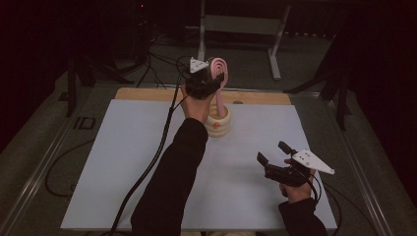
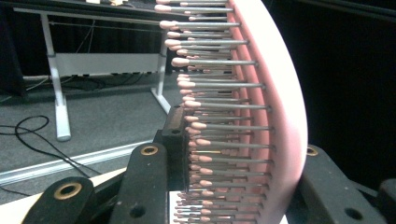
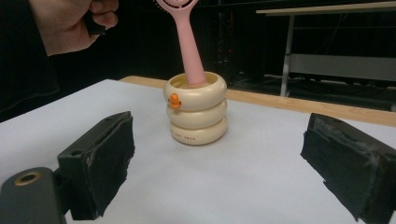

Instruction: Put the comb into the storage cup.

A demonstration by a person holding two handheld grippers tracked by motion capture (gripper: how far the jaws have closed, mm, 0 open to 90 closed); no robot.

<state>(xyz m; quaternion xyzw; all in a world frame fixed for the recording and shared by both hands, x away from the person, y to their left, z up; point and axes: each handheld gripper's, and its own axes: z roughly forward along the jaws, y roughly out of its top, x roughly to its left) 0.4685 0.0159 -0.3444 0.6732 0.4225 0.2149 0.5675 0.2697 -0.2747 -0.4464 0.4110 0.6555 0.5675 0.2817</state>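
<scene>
Gripping the pink hairbrush (image 1: 218, 69) by its oval head near the upper middle of the high view, our left tongs (image 1: 210, 82) are pinching it across the paddle, one jaw against the smooth back and the other set among the bristles. In the left gripper view the bristles (image 2: 219, 105) stand out as thin grey pins with rounded pink tips, ranked along the curved, matte plastic head. Below, the handle (image 3: 190, 44) runs down, slightly tilted, into the cream holder (image 3: 196, 109), a cup shaped like three stacked rings with a small orange duck mark on its front; we cannot tell whether the handle's end touches the bottom. Holding the brush by the head keeps the slim handle free to pass through the cup's mouth, which we judge is the point of this grip. The holder stands on the white sheet (image 1: 147, 167) that covers the table, towards its far edge, with a strip of bare wood behind it. Our right tongs (image 1: 275, 153) rest low at the lower right of the high view, spread wide with nothing between their rough black foam pads (image 3: 105, 158), well apart from the holder and out of the way.
</scene>
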